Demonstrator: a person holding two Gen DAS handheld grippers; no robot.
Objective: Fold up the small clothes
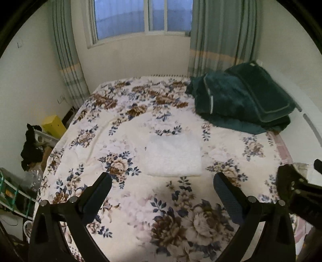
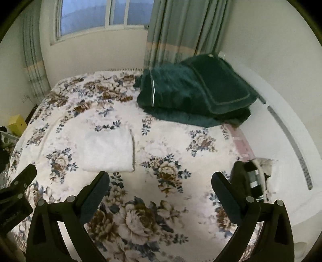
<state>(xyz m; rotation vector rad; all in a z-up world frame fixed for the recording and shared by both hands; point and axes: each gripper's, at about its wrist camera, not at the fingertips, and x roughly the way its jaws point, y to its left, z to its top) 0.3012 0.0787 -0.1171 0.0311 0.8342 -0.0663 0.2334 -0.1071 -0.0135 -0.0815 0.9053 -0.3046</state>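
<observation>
Looking along my left tool [image 1: 162, 182], I see both its fingers spread wide with nothing between them, hanging above the near part of the bed [image 1: 130, 211], which carries a white cover printed with brown and blue flowers. My right tool [image 2: 160, 181] is spread just as wide and holds nothing either; it hangs over the same flowered cover [image 2: 161, 201], a little to the right of the left one. Part of the right tool shows at the right edge of the left wrist view, and part of the left tool shows at the left edge of the right wrist view, so the two sit side by side and apart. The folded white garment [image 1: 173, 155] lies flat on the bed as a neat rectangle, just beyond the left tool's fingertips and near the middle of the cover. From the right wrist it [image 2: 108, 151] lies ahead and to the left, past the left finger of that tool. Neither tool touches it. A dark green blanket [image 1: 241, 98] is piled at the far right corner of the bed, well apart from the white piece, and it [image 2: 197, 94] leans toward the wall. Behind the bed stands a window [image 1: 140, 16] flanked by pale green curtains [image 1: 217, 36]. A yellow box [image 1: 54, 126] sits on the floor by the bed's left side. At the bed's right edge, close to the right tool, lies a black and white item [image 2: 255, 175] that I cannot identify.
</observation>
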